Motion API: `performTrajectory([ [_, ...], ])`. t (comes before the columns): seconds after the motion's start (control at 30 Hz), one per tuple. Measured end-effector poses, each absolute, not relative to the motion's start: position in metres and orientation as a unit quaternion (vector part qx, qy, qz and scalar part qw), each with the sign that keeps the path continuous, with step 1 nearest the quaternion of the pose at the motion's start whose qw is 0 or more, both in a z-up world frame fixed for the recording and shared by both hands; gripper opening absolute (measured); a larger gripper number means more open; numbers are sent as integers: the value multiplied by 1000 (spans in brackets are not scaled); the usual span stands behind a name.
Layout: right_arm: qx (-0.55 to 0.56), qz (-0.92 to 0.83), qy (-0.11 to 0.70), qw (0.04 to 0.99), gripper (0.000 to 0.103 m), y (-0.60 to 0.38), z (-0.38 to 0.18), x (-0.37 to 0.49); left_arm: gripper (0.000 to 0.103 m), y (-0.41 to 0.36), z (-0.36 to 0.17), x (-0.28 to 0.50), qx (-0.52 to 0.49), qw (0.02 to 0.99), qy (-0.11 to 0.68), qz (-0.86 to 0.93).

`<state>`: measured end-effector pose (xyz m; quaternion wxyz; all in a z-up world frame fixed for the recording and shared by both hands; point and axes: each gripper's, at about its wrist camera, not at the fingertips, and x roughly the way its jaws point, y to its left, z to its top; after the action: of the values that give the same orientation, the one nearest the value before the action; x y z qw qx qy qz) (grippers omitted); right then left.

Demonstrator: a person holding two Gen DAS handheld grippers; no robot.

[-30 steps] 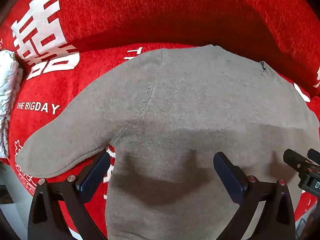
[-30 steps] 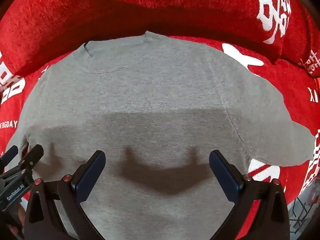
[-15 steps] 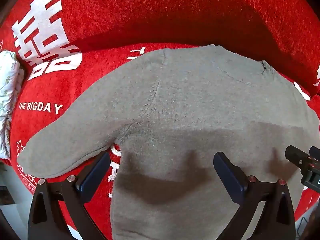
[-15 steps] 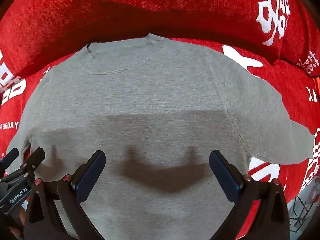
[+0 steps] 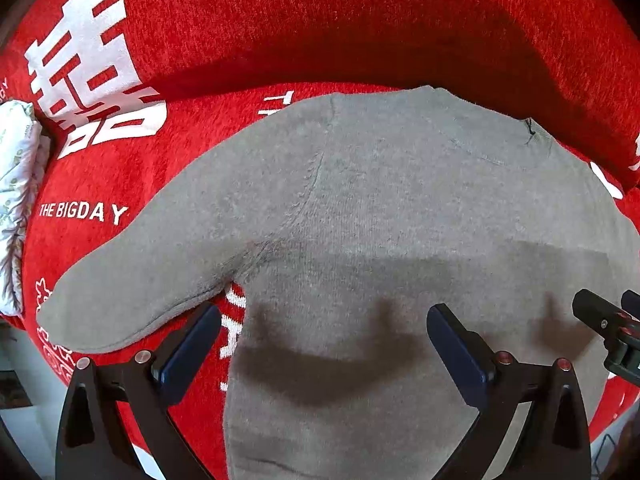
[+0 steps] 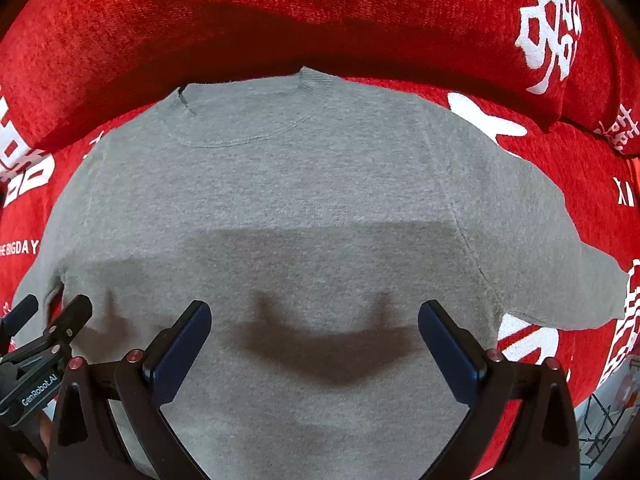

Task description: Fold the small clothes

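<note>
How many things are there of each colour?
Grey: 1, the sweater
Red: 1, the sofa cover
White: 1, the patterned cloth
Black: 2, the left tongs and right tongs
Total: 5

the sweater (image 5: 400, 220) runs off the bottom edge in both wrist views, so its hem is unseen. its right sleeve is cut by the left view's right edge. white print on the red cover (image 6: 280, 12) is partly hidden under the sweater. a pale cloth (image 5: 16, 184) is cropped at left, its kind unclear.
</note>
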<state>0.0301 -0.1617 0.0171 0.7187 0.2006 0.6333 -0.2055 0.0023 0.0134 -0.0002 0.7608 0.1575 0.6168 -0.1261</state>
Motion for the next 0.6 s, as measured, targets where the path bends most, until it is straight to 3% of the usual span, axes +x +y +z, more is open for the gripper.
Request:
performTrajectory([
  [0.6,209,-209,631,717,103,-164,19,22,103,21,-3,5,149,754,628,-123],
])
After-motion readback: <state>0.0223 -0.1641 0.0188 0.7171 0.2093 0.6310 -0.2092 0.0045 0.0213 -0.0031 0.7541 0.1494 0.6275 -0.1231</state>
